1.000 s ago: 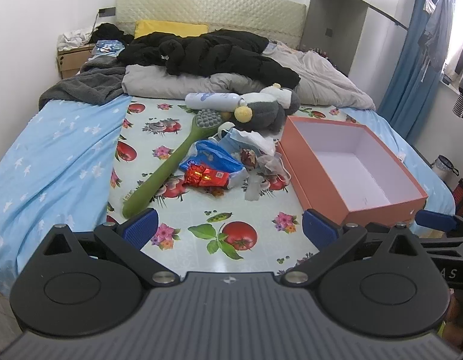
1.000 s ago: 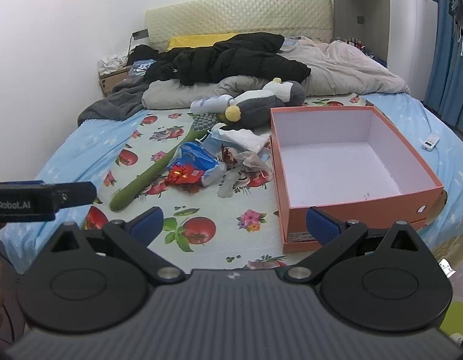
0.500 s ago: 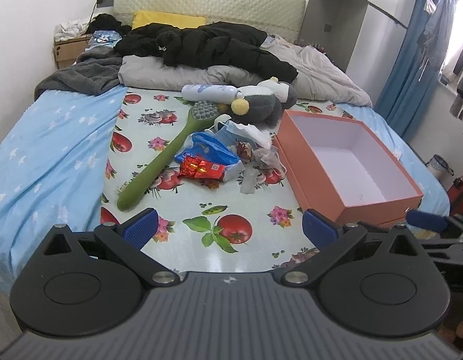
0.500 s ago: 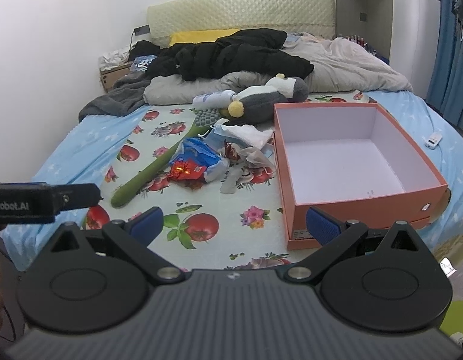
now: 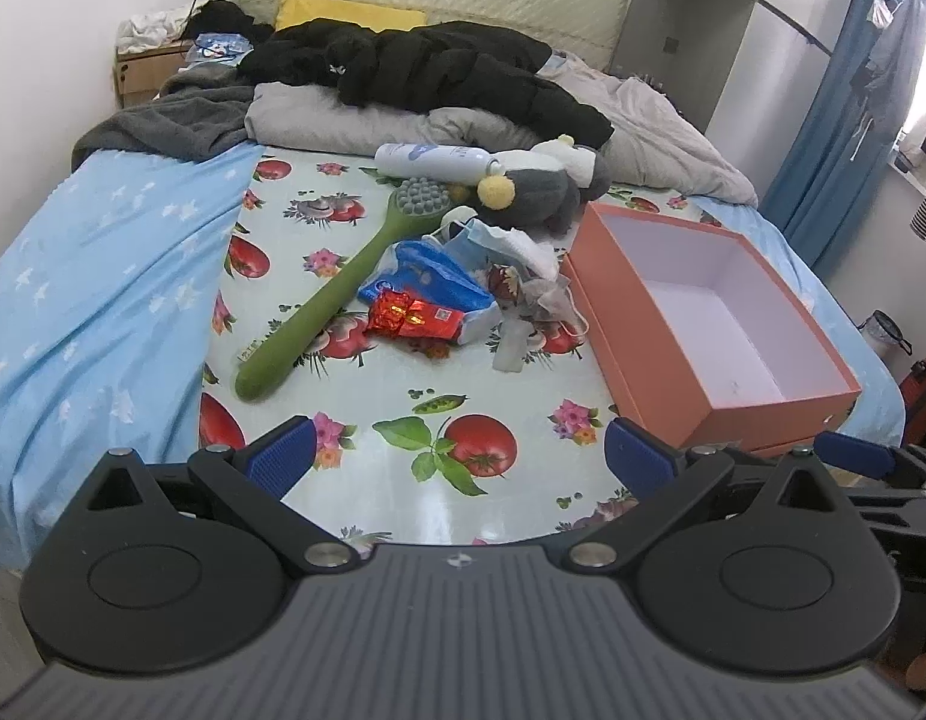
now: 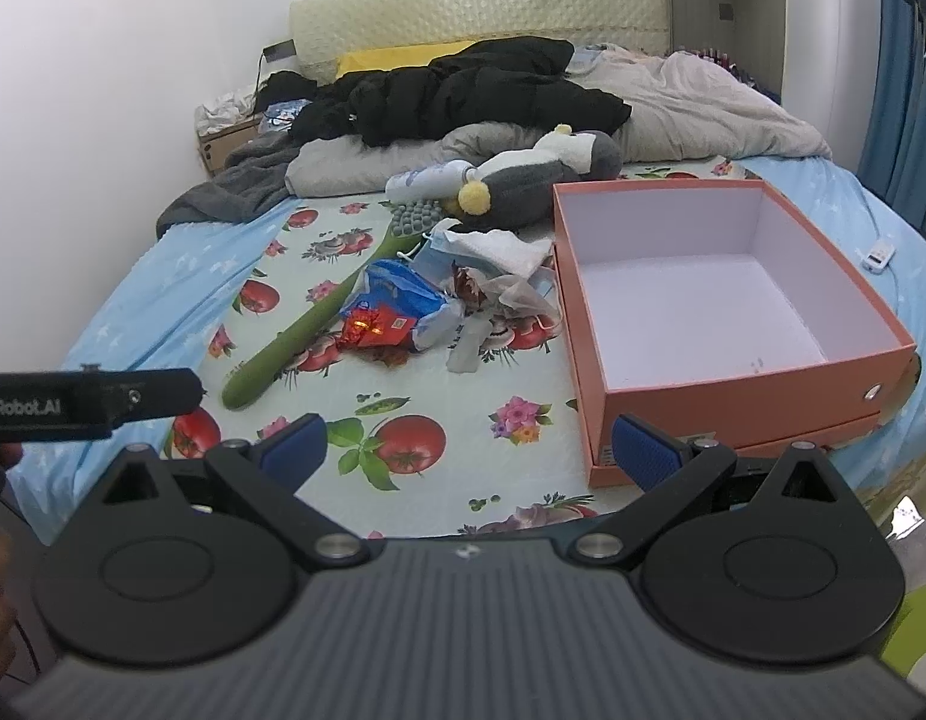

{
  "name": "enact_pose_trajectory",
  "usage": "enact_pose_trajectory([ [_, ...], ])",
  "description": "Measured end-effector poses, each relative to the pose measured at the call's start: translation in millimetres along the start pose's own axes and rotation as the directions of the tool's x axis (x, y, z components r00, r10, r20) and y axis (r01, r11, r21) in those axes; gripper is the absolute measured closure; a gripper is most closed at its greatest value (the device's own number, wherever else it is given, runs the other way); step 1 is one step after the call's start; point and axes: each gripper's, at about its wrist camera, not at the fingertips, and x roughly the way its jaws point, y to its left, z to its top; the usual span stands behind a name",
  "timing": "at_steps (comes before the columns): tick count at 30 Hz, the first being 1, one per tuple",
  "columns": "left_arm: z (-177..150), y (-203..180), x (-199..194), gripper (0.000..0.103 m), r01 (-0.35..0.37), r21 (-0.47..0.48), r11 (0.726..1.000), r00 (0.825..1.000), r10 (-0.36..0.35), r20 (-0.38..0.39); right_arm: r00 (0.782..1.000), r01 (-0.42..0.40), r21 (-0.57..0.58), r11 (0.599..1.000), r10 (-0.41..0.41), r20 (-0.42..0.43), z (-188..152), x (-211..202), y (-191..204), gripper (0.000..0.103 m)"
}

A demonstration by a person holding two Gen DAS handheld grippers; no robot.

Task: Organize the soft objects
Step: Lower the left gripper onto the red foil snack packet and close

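Note:
A grey penguin plush (image 5: 535,192) (image 6: 541,177) lies at the far side of the fruit-print cloth (image 5: 463,414). In front of it is a pile: a blue face mask with white cloth (image 5: 499,237) (image 6: 493,246), a blue bag (image 5: 423,279) (image 6: 402,294), a red packet (image 5: 411,318) (image 6: 372,324). A long green brush (image 5: 336,288) (image 6: 318,318) lies to the left. An empty orange box (image 5: 709,312) (image 6: 721,312) stands on the right. My left gripper (image 5: 456,453) and right gripper (image 6: 472,441) are both open and empty, near the bed's front edge.
A white bottle (image 5: 432,156) lies beside the plush. Black clothes (image 5: 426,72) and grey bedding (image 5: 643,138) cover the head of the bed. A blue curtain (image 5: 835,120) hangs at the right. A white remote (image 6: 877,253) lies right of the box.
Both grippers have drifted back and up a little, so the bed looks slightly farther. Nothing on the bed has moved.

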Motion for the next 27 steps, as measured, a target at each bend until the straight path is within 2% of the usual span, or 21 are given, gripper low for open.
enact_pose_trajectory([
  [3,3,5,12,0.000,-0.021,0.004,1.000,1.000,0.021,-0.014,1.000,-0.005,0.004,1.000,0.005,-0.003,0,7,-1,0.000],
  [8,10,16,38,0.000,-0.006,-0.007,1.000,0.999,0.006,-0.048,1.000,0.009,0.042,0.999,-0.008,-0.026,4,26,-4,0.000],
  [12,18,23,58,0.000,-0.010,-0.014,1.000,0.998,0.009,-0.059,0.999,-0.034,0.038,0.999,0.036,-0.033,11,44,-1,0.001],
  [15,24,29,71,0.000,-0.014,-0.023,1.000,0.998,0.012,-0.061,0.998,-0.039,0.027,0.999,0.040,-0.044,14,59,3,0.011],
  [17,28,34,82,0.000,-0.033,-0.022,0.999,0.997,0.031,-0.071,0.996,-0.059,0.029,0.998,0.061,-0.068,14,72,5,0.027],
  [21,35,42,103,0.001,-0.046,-0.022,0.999,0.995,0.044,-0.092,0.992,-0.067,0.036,0.997,0.071,-0.102,10,94,7,0.028],
  [27,44,50,131,0.001,-0.028,-0.030,0.999,0.994,0.024,-0.108,0.990,-0.042,0.021,0.999,0.045,-0.134,12,122,12,0.041],
])
